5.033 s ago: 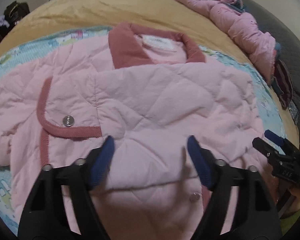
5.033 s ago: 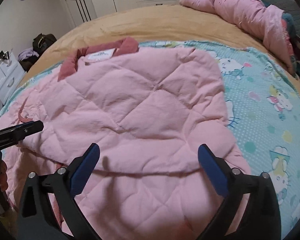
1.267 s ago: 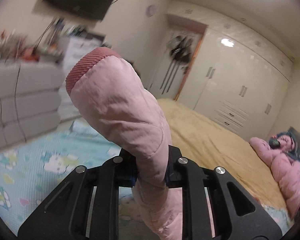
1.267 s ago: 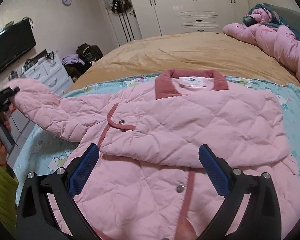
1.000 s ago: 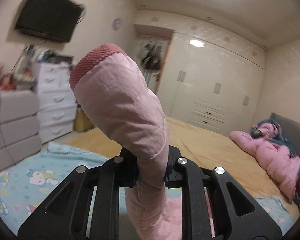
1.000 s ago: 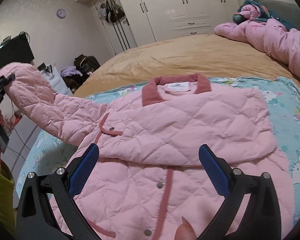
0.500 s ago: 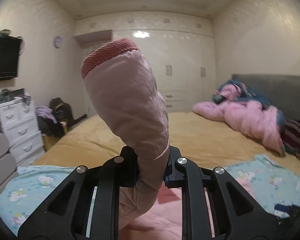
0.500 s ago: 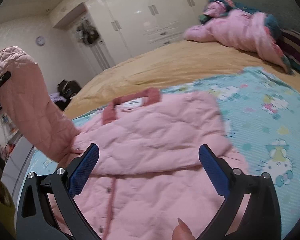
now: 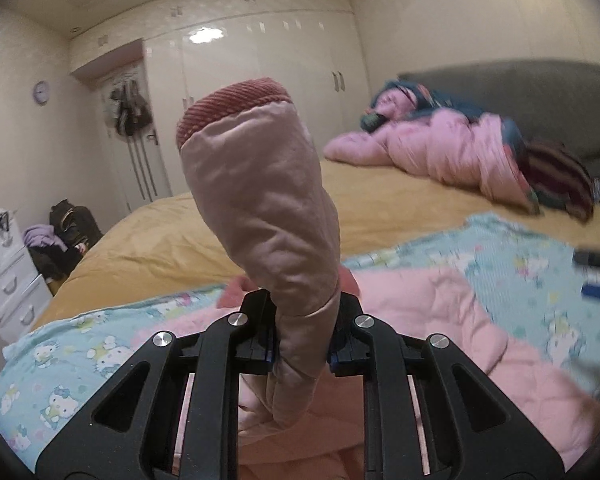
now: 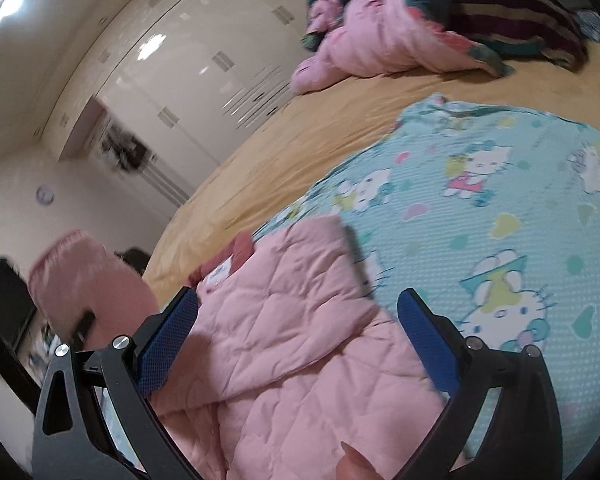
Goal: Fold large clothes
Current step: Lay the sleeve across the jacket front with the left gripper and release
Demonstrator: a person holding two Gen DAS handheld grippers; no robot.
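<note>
Bed (image 10: pixel 260 148) bears jacket (image 10: pixel 292 340); left tool (image 9: pixel 302 346) clamps sleeve (image 9: pixel 268 216).

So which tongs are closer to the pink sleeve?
Left. The left tongs are shut on the pink sleeve, holding it up. The right tongs hang open over the jacket body, beside the sleeve, not touching it.

The jacket (image 10: pixel 284 344) lies on the printed blanket (image 10: pixel 500 216), which sits atop the bed (image 9: pixel 380 216). Its sleeve (image 9: pixel 268 216) stands up between the left gripper's (image 9: pixel 302 350) fingers, over the jacket's body. Behind, at the bed's far right end, lies a heap of bedding (image 9: pixel 452 156) (wardrobe (image 9: pixel 260 68) beyond). A dresser (image 9: pixel 8 280) stands left.
</note>
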